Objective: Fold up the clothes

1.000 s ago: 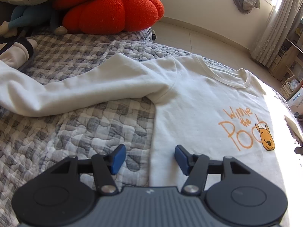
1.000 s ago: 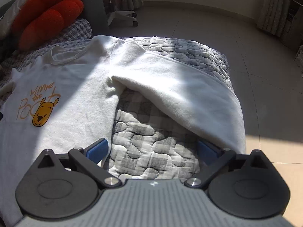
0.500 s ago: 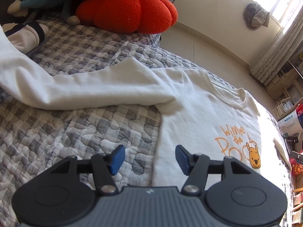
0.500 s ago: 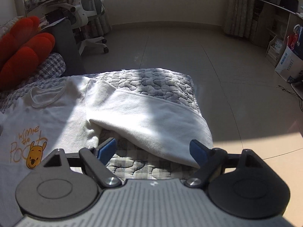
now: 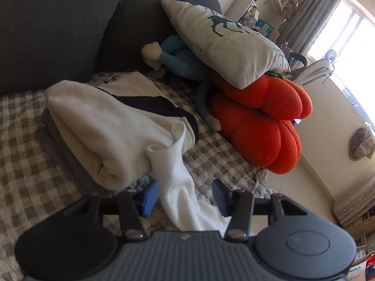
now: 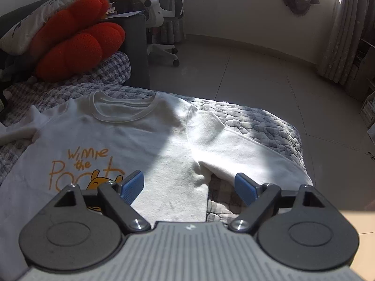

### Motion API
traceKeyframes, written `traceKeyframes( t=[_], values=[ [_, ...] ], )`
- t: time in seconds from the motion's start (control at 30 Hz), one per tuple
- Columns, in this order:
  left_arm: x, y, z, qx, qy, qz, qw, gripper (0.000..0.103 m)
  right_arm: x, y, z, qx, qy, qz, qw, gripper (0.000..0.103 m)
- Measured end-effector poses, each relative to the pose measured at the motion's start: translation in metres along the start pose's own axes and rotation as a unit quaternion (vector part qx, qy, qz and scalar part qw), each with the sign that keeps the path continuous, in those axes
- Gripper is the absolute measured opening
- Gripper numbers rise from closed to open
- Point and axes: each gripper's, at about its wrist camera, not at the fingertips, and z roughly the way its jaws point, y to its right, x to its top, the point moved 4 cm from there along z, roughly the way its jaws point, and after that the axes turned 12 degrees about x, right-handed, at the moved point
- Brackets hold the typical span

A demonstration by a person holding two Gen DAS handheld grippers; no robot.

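A white sweatshirt (image 6: 117, 131) with an orange Pooh print lies face up on the checked quilt (image 6: 257, 121). Its right sleeve (image 6: 246, 149) runs toward the bed's edge. My right gripper (image 6: 188, 187) hovers open over the body's side near the armpit, holding nothing. In the left wrist view the other sleeve (image 5: 173, 178) stretches forward, its cuff resting against a folded cream garment (image 5: 98, 128). My left gripper (image 5: 185, 195) straddles this sleeve and its jaws are closing. The blue pads (image 5: 150, 197) stand on either side of the cloth, and a gap shows at the right pad.
The folded cream garment tops a grey stack against the dark sofa back (image 5: 58, 23). Red cushions (image 5: 262, 117), a grey pillow (image 5: 225, 42) and a blue plush toy (image 5: 178, 56) crowd the far corner. Beyond the bed lie tiled floor (image 6: 257, 70) and an office chair (image 6: 164, 11).
The left view has swung from the sweatshirt's body to the left sleeve's cuff by the folded stack, and its jaws stand narrower. The right view shifted from the right sleeve toward the body.
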Motion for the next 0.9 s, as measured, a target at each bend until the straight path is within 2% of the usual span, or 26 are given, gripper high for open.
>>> traceKeyframes(
  t=[0.13, 0.23, 0.37, 0.6, 0.63, 0.67, 0.7, 0.77, 0.9],
  values=[
    [0.018, -0.001, -0.009, 0.029, 0.073, 0.036, 0.9962, 0.041, -0.002, -0.012, 0.006, 0.002, -0.011, -0.023, 1.000, 0.087],
    [0.025, 0.003, -0.006, 0.030, 0.099, 0.068, 0.9923, 0.040, 0.001, -0.016, 0.005, 0.008, -0.006, -0.026, 1.000, 0.087],
    [0.022, 0.017, 0.002, 0.017, 0.098, 0.102, 0.9899, 0.040, 0.004, -0.020, 0.005, 0.014, 0.000, -0.025, 1.000, 0.087],
    [0.004, 0.038, 0.037, 0.055, 0.066, 0.177, 0.9805, 0.040, 0.001, -0.021, 0.004, 0.018, -0.003, -0.027, 0.999, 0.087],
    [0.001, 0.040, 0.042, 0.062, 0.063, 0.187, 0.9783, 0.033, 0.001, -0.021, 0.003, 0.019, -0.003, -0.027, 0.999, 0.087],
    [-0.002, 0.041, 0.047, 0.069, 0.060, 0.198, 0.9759, 0.014, 0.000, -0.021, 0.003, 0.019, -0.003, -0.028, 0.999, 0.087],
    [-0.004, 0.042, 0.050, 0.068, 0.053, 0.203, 0.9753, 0.003, 0.000, -0.021, 0.002, 0.020, -0.002, -0.028, 0.999, 0.087],
    [-0.003, 0.043, 0.048, 0.055, 0.049, 0.196, 0.9779, 0.003, 0.000, -0.019, 0.000, 0.021, 0.000, -0.027, 0.999, 0.087],
    [0.008, 0.042, 0.031, 0.033, 0.072, 0.162, 0.9835, 0.003, 0.000, -0.016, -0.005, 0.022, 0.007, -0.023, 0.999, 0.087]
  ],
)
